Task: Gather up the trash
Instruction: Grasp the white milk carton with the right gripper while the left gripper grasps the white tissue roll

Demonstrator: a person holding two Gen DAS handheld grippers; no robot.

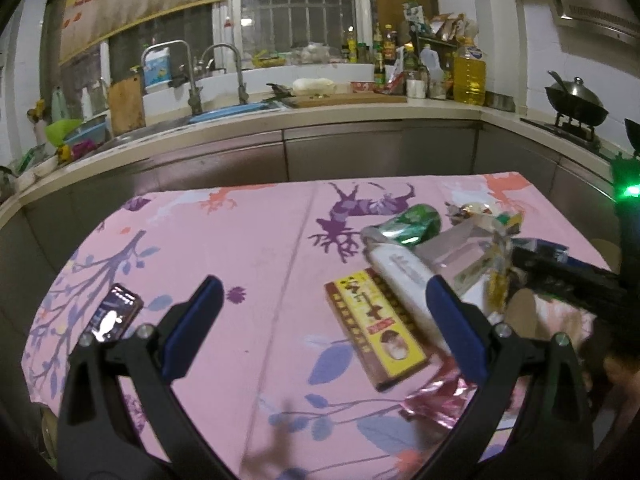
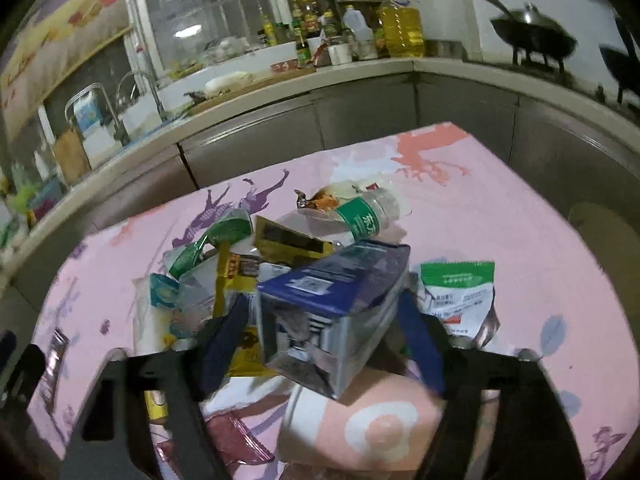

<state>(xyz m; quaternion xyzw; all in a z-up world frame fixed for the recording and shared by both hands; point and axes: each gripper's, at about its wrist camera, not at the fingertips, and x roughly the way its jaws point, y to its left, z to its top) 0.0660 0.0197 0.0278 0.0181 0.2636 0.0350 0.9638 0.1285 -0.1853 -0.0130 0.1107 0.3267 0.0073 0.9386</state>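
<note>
Two tools are out: my right tool (image 2: 320, 320) has its pads spread either side of a blue carton (image 2: 340, 300) atop the trash heap, apparently unclamped, so it could slide off. My left tool (image 1: 320, 320) hovers agape above the pink tabletop (image 1: 240, 240). Cluttered kitchen behind.

Phone (image 1: 116, 312) left on tablecloth (image 1: 240, 248), trash pile (image 1: 440, 256) right.

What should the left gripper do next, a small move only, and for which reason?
Probably move the left gripper slightly right and down over the red-and-yellow box. Its jaws stand open and empty, and the box lies flat between them on the pink cloth.
</note>
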